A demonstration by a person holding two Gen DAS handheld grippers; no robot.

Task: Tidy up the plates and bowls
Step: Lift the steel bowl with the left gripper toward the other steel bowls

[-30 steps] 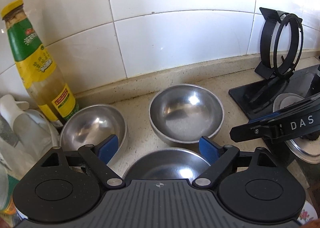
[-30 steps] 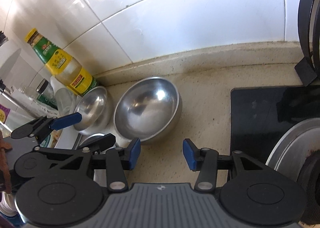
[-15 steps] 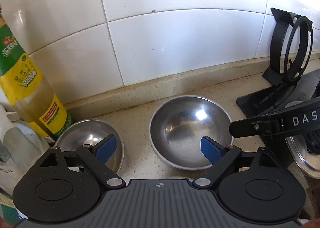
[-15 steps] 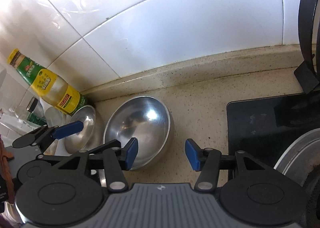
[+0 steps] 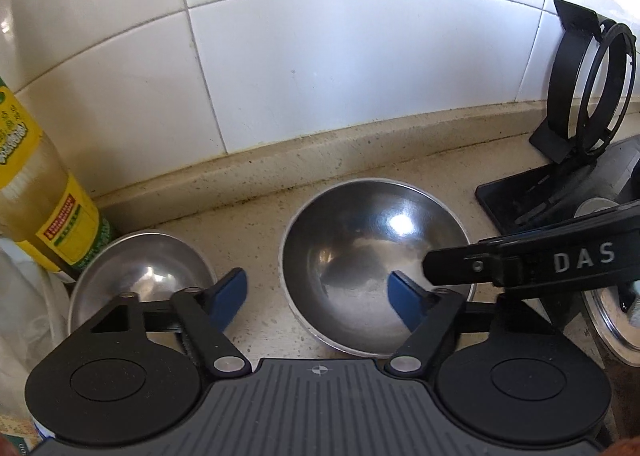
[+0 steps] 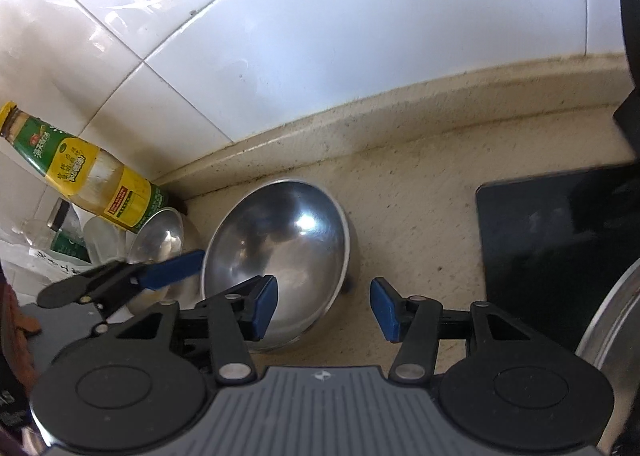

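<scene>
Speckled beige countertop [image 5: 400,172], two steel bowls: large bowl [image 5: 372,268], small bowl [image 5: 136,276]. Left gripper [image 5: 318,298] and right gripper [image 6: 324,306] both spread, holding nothing.

shiny steel bowls [image 5: 374,268], speckled matt stone counter [image 6: 408,192], glossy tiles [image 5: 340,68]

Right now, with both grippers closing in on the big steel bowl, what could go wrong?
1. The left gripper and right gripper, both open, crowd the same big bowl and could knock together.
2. The bowl is smooth and curved, so its rim may slip out of a pinch.
3. The small bowl touches the bottle; a nudge could tip it.
</scene>
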